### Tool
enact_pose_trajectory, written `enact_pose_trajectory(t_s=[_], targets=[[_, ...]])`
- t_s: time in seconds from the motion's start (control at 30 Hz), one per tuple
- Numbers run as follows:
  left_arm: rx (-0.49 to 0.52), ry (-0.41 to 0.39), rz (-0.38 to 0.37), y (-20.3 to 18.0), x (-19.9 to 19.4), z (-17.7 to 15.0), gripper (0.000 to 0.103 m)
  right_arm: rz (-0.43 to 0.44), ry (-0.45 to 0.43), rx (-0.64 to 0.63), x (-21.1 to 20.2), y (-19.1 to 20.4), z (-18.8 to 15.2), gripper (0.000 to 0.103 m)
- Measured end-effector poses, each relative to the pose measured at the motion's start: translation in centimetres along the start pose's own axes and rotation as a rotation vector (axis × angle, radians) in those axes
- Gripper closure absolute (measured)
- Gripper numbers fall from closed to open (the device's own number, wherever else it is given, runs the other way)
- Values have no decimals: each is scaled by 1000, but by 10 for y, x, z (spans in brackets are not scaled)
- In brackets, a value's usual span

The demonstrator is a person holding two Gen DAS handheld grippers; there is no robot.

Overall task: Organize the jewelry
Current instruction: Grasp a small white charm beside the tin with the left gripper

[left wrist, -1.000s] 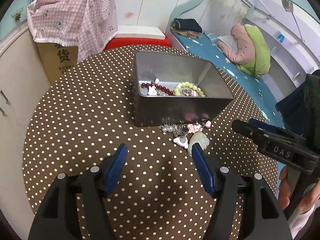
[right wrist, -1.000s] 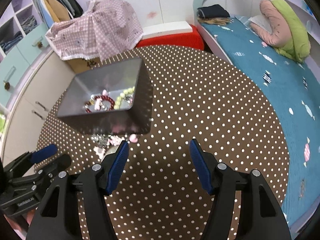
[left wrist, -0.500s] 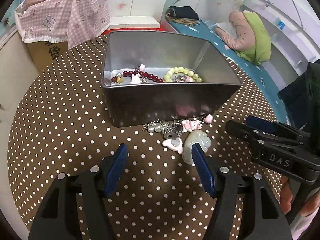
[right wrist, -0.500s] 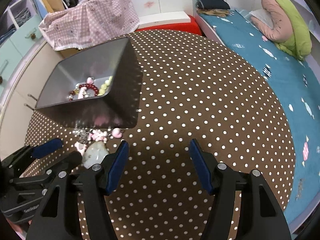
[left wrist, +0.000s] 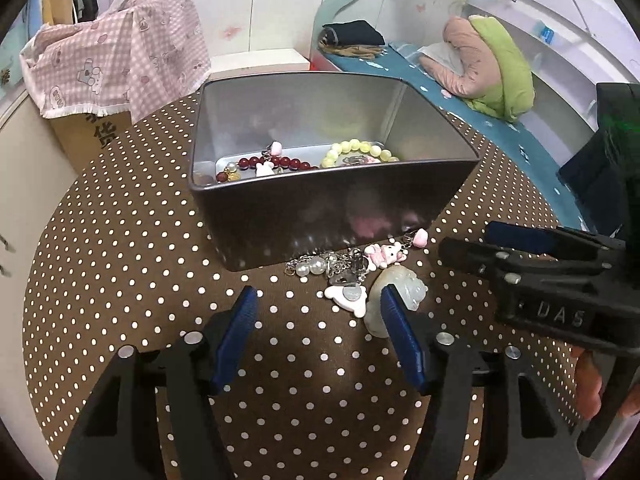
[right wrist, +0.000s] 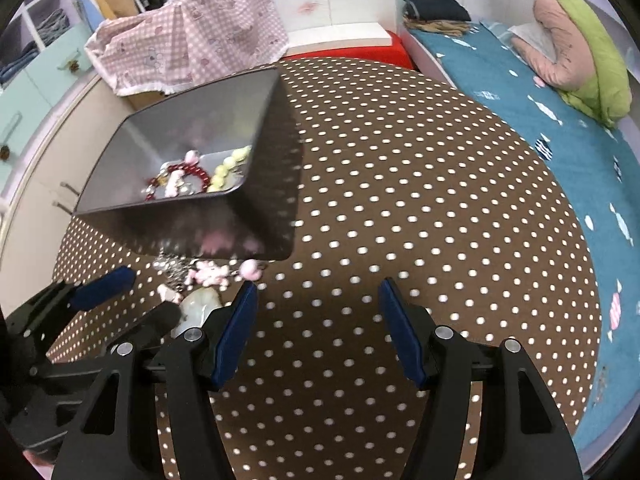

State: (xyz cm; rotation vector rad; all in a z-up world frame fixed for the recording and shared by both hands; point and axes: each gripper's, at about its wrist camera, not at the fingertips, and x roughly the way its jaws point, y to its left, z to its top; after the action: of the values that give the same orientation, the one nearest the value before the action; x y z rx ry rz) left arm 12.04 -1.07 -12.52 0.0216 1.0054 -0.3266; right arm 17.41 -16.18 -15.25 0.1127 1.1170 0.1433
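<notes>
A metal tin (left wrist: 332,216) stands on the dotted table and holds a red bead bracelet (left wrist: 276,163) and a pale yellow bead bracelet (left wrist: 352,150). In front of it lie a chain with pearls and pink charms (left wrist: 352,262) and a pale green jade pendant (left wrist: 400,292). My left gripper (left wrist: 318,320) is open, just short of this pile, its right finger beside the pendant. My right gripper (right wrist: 316,316) is open and empty over bare cloth, right of the tin (right wrist: 192,184). The pile (right wrist: 200,276) lies at its left.
The round table has a brown polka-dot cloth (right wrist: 400,200). A pink checked cloth over a cardboard box (left wrist: 116,60) stands behind the tin. A bed with a teal sheet (right wrist: 540,100) runs along the right. White cabinets (left wrist: 24,168) are at the left.
Both grippers have moved forward toward the tin and the loose pile. The tin looms larger in both views. Both grippers stay open.
</notes>
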Motion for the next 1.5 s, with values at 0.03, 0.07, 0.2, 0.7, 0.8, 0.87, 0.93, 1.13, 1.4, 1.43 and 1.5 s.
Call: enact_pose_trajectory(t_s=[0.03,0.07,0.2,0.7,0.8,0.87,0.93,1.13,1.4,1.43,1.5], targets=[[-5,0,-2,2,-1,0,47,1,1,-7,0,3,-1,42],[-11,-1,-4,5,-1,0,51,1,2,-14,1,7,-1,42],[-44,2,-33,17,-3,1,64,17,5,-25,3,20,0,42],[-79,-3,42,43,-15,-2,80,-100,-42,-37,10,43,-2,63],[-95,13,13,45,-14,-1,80,-64,-39,24,6,24,-1,77],[-96,13,7,43,-13,0,79,-68,-36,47,3,14,0,77],[-102,13,7,43,-12,1,79,-75,-45,48,-2,9,-2,77],[-91,30,-17,36,-2,10,71,-43,-67,16,-14,15,-3,63],[-48,15,78,32,-2,9,94,-40,-54,1,-6,24,4,52],[-49,18,66,34,-2,8,94,-45,-53,-1,-5,24,4,52],[-56,26,74,37,-5,6,95,-45,-50,-1,-4,24,5,52]])
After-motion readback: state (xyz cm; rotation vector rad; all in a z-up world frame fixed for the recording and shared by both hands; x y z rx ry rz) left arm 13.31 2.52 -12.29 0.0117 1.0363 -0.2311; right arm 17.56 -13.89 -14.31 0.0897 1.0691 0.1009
